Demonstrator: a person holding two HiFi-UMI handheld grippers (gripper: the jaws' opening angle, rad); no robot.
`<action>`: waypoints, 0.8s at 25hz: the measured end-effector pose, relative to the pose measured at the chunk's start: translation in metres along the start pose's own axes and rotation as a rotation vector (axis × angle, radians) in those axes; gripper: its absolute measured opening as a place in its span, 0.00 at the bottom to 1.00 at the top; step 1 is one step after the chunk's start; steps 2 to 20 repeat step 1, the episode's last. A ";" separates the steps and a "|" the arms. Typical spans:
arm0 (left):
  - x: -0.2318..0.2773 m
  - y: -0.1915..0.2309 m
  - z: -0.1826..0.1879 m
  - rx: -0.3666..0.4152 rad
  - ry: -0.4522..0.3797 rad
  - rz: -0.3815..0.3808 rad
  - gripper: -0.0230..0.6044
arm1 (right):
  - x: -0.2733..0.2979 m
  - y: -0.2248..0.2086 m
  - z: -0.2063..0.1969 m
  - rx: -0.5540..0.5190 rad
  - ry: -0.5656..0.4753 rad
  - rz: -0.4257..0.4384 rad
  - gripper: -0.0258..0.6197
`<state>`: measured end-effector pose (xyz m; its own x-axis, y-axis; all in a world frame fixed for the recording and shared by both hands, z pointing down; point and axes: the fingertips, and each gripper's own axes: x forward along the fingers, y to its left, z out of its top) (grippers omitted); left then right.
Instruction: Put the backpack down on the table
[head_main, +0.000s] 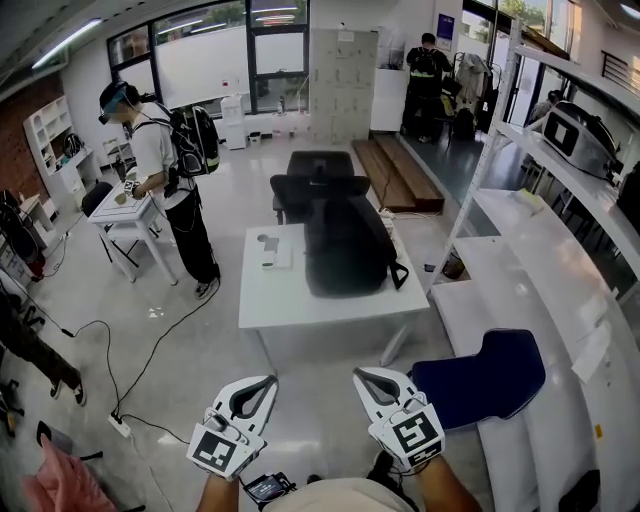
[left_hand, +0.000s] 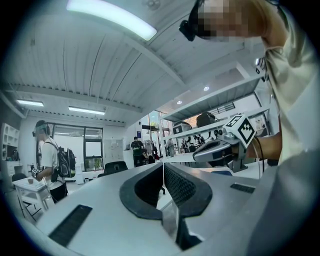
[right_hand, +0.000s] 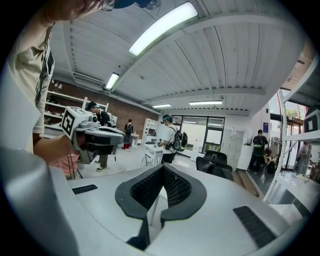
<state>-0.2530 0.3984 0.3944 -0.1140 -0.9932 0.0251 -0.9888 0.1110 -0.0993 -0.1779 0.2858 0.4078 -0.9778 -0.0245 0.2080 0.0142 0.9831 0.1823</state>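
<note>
- Left hand-held gripper (head_main: 262, 385): jaws pressed together, nothing between the pads; held low and close to the body, well short of the table.
- Right hand-held gripper (head_main: 365, 380): likewise closed and empty, near the left one, touching nothing.
- Backpack (head_main: 345, 245): lying flat on the white table (head_main: 300, 305), toward its right half, with a strap loop at the right side; well apart from both grippers.
- Judged from this layout: set-down apparently complete, with no grip left to release.
- To finish well: check for full support on the tabletop and no overhang likely to tip, then leave the backpack undisturbed.
- For any repositioning: open the jaws before reaching in, take the top handle or a strap rather than loose fabric, lower to full contact, then release.
- On approach: steer clear of the small white item (head_main: 270, 250) on the left part of the table and the black chair (head_main: 318, 185) behind the far edge.
</note>
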 end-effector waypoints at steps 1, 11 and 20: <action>0.000 0.001 -0.001 -0.001 0.001 0.000 0.07 | 0.001 0.002 -0.001 0.002 0.005 0.005 0.08; 0.000 0.001 -0.001 -0.001 0.001 0.000 0.07 | 0.001 0.002 -0.001 0.002 0.005 0.005 0.08; 0.000 0.001 -0.001 -0.001 0.001 0.000 0.07 | 0.001 0.002 -0.001 0.002 0.005 0.005 0.08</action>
